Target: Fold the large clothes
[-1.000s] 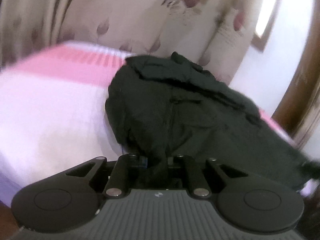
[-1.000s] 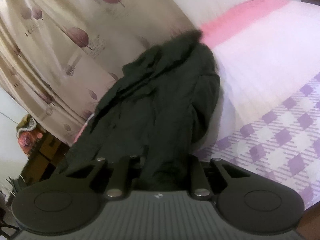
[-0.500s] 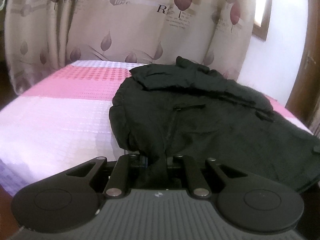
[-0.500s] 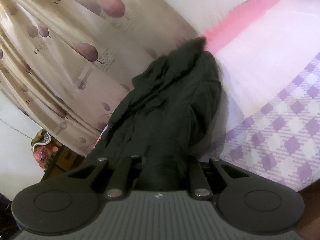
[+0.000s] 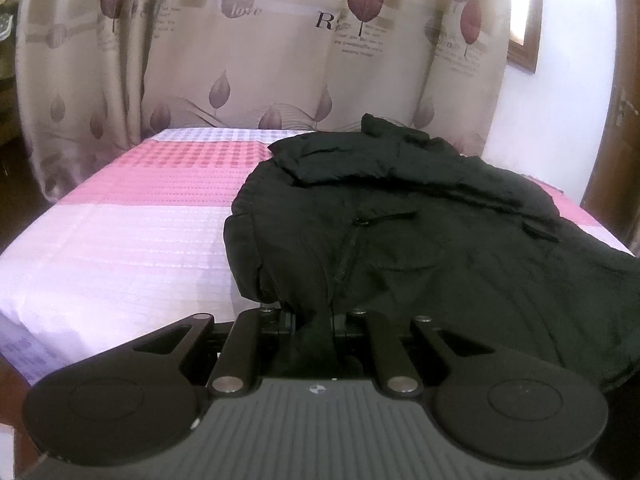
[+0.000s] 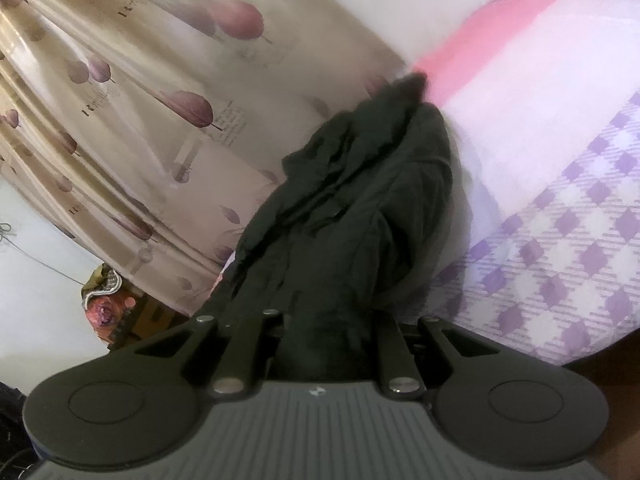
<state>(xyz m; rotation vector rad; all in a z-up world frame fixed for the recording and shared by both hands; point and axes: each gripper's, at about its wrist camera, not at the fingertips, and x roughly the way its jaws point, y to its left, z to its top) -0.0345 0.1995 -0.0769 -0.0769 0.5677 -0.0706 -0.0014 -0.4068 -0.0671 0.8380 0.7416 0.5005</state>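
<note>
Jaws clenched on dark cloth at both ends: the left gripper (image 5: 314, 320) pinches a bunched edge of the black jacket (image 5: 420, 232), while the right gripper (image 6: 326, 332) grips another thick handful of the same jacket (image 6: 360, 208). From the left grip the garment spreads across the right half of the bed (image 5: 120, 232), zipper running up its middle and a sleeve folded over near the collar. Compared with a second ago, the left view has levelled and sharpened, and the jacket now lies flatter on the pink and lilac bedspread (image 6: 540, 120), less heaped than it was; the right view has swung and is blurred, suggesting that hand is moving. That reads as the spreading-out stage ending, with the actual folds apparently not yet begun. Behind the bed hangs a beige curtain (image 5: 280, 52) printed with leaves and lettering. A bulky, padded jacket may slump when released.
</note>
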